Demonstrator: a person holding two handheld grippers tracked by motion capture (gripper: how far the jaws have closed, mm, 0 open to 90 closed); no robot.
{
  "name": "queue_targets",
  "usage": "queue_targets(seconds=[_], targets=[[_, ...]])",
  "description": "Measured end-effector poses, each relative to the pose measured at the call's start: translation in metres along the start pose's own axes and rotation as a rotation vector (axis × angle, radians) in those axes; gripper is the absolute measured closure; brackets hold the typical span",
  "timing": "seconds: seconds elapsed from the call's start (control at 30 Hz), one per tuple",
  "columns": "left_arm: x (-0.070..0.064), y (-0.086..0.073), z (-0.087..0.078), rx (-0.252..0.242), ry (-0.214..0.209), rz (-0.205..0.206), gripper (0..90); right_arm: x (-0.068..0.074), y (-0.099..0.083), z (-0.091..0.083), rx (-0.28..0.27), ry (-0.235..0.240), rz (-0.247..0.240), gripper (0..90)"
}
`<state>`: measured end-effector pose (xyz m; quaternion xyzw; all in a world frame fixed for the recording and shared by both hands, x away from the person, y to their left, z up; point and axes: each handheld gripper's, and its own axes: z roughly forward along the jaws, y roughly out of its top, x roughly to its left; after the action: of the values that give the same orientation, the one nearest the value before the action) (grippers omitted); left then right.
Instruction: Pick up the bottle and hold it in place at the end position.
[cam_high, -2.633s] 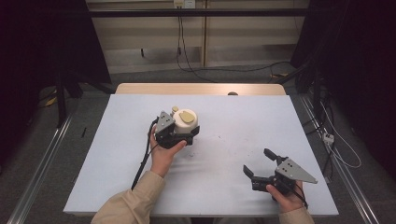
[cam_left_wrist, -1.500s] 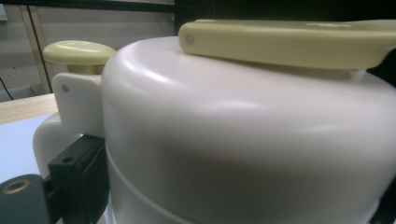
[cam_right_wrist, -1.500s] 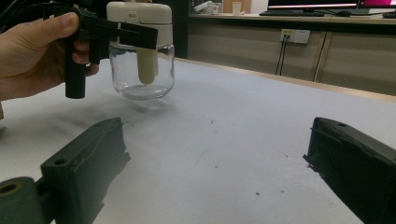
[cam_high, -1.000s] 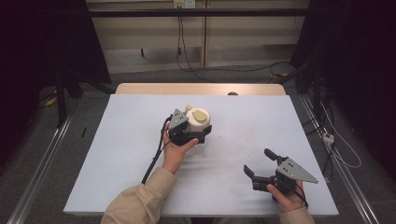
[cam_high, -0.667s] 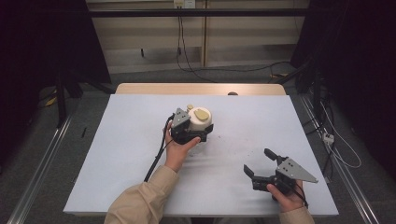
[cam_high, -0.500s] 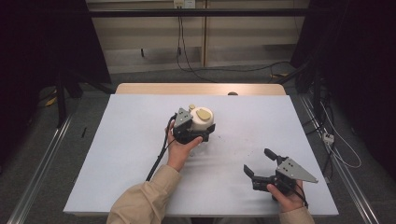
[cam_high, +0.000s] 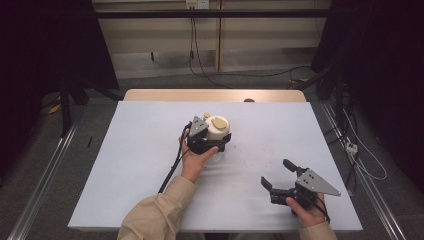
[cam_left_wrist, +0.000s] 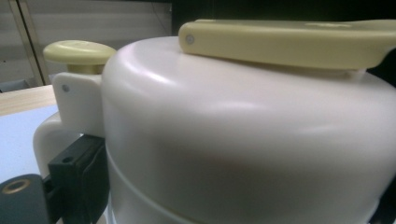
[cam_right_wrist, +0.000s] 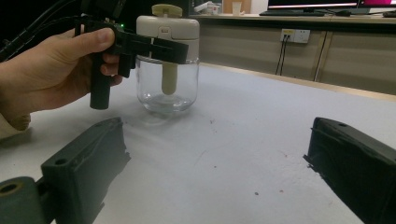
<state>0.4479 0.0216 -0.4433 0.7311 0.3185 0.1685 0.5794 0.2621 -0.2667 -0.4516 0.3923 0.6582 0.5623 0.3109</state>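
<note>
- High view: the left gripper (cam_high: 210, 141) sits near the middle of the pale worktop (cam_high: 135, 150), held in the person's left hand (cam_high: 196, 161), with its black cable trailing back along the beige sleeve (cam_high: 155, 217). Its fingers are clamped on the cream lid of a dispenser jar (cam_high: 218, 130), which stands upright on the worktop; a yellowish flap and a small knob show on top of the lid.
- High view: the right gripper (cam_high: 281, 176) lies low near the front right of the worktop, well apart from the jar, held in the right hand (cam_high: 309, 210). Its two black fingers stand wide apart with nothing between them, and its grey three-cornered plate points right.
- Left gripper view: the cream lid (cam_left_wrist: 243, 130) is pressed up close to the camera, with the yellowish flap (cam_left_wrist: 289, 42) across its top and the knob (cam_left_wrist: 79, 52) at the left. One black finger (cam_left_wrist: 77, 179) touches the lid's lower left side.
- Right gripper view: the two fingers (cam_right_wrist: 79, 172) rise spread at either side over bare worktop. Farther off, the jar's clear glass body (cam_right_wrist: 168, 84) rests on the worktop, and a cream tube hangs inside it. The left gripper's fingers grip the lid just above the glass.
</note>
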Motion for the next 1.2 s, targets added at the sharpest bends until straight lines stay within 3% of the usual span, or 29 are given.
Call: queue_targets(seconds=[0.53,1.2], targets=[[0.0079,-0.005,0.004,0.0,0.03,-0.014,6.2,-0.0008,0.0001,-0.0002,-0.003,-0.004,0.004,3.6],[0.006,-0.0103,0.0062,-0.011,0.027,0.005,6.3,-0.001,0.0001,-0.0002,0.006,-0.001,0.006,3.4]])
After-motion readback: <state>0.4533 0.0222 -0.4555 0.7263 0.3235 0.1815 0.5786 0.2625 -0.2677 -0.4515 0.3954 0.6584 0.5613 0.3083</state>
